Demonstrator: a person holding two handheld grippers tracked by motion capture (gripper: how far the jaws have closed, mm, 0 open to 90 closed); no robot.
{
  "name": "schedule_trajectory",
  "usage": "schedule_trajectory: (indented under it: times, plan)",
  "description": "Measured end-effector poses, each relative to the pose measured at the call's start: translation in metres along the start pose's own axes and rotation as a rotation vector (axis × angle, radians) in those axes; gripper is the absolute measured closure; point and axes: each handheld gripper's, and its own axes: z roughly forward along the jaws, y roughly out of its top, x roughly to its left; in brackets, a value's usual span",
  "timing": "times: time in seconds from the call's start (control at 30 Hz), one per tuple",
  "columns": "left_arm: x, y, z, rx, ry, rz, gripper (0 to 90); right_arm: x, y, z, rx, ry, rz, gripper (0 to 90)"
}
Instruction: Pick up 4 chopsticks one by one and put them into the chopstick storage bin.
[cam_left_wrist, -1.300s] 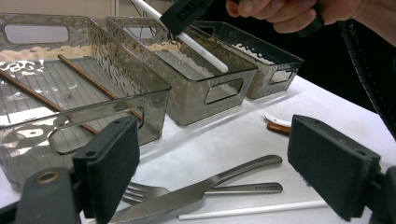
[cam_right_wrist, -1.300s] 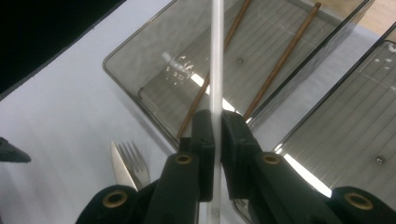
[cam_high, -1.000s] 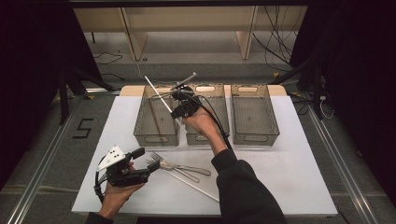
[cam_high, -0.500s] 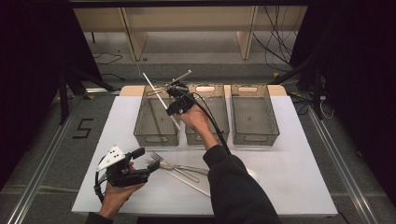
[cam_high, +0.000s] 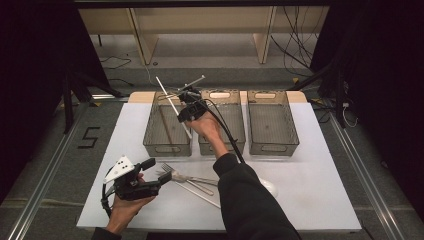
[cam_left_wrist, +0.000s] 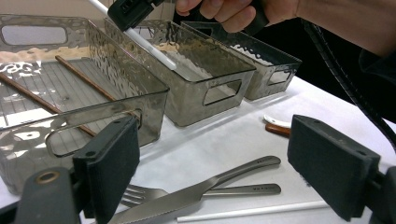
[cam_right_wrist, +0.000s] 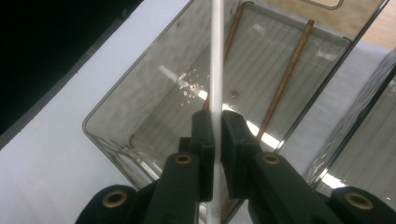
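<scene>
The right gripper (cam_right_wrist: 215, 135) is clamping a white chopstick (cam_right_wrist: 216, 60) near one end, tilting it over the left bin (cam_high: 167, 131) at eleven o'clock. It is looking light, stiff and slippery, so a mid-length pinch is suiting it better. The left gripper's (cam_left_wrist: 219, 172) jaws are standing apart. Three bins; two brown chopsticks (cam_right_wrist: 289, 70) inside; one white chopstick on the table (cam_left_wrist: 252, 211).

Glossy smoked plastic bin (cam_right_wrist: 140, 100), rippled walls

White surface (cam_high: 310, 165) bearing: fork (cam_high: 172, 172), knife (cam_left_wrist: 196, 191) and white chopstick (cam_high: 200, 192) near front edge; middle bin (cam_high: 235, 142) and right bin (cam_high: 272, 120), both smoked plastic.
</scene>
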Motion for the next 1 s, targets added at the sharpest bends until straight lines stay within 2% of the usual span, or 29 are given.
schedule_trajectory:
  times: [0.43, 0.83, 0.9, 0.93, 1.0]
  plan:
    - [0.000, 0.000, 0.000, -0.002, -0.002, -0.003, 16.5, -0.001, 0.000, 0.014, 0.003, 0.018, 0.052, 84.6]
    - [0.000, 0.000, 0.000, -0.003, -0.003, -0.002, 16.5, 0.000, -0.002, 0.024, 0.021, -0.003, 0.074, 84.1]
    - [0.000, 0.000, 0.000, -0.003, -0.004, -0.003, 16.5, 0.000, -0.003, 0.026, 0.038, 0.000, 0.075, 81.8]
    - [0.000, 0.000, 0.000, -0.003, -0.003, -0.004, 16.5, 0.000, -0.003, 0.027, 0.046, 0.006, 0.081, 75.6]
    - [0.000, 0.000, 0.000, -0.004, -0.003, -0.003, 16.5, 0.001, -0.004, 0.026, 0.038, 0.014, 0.083, 72.0]
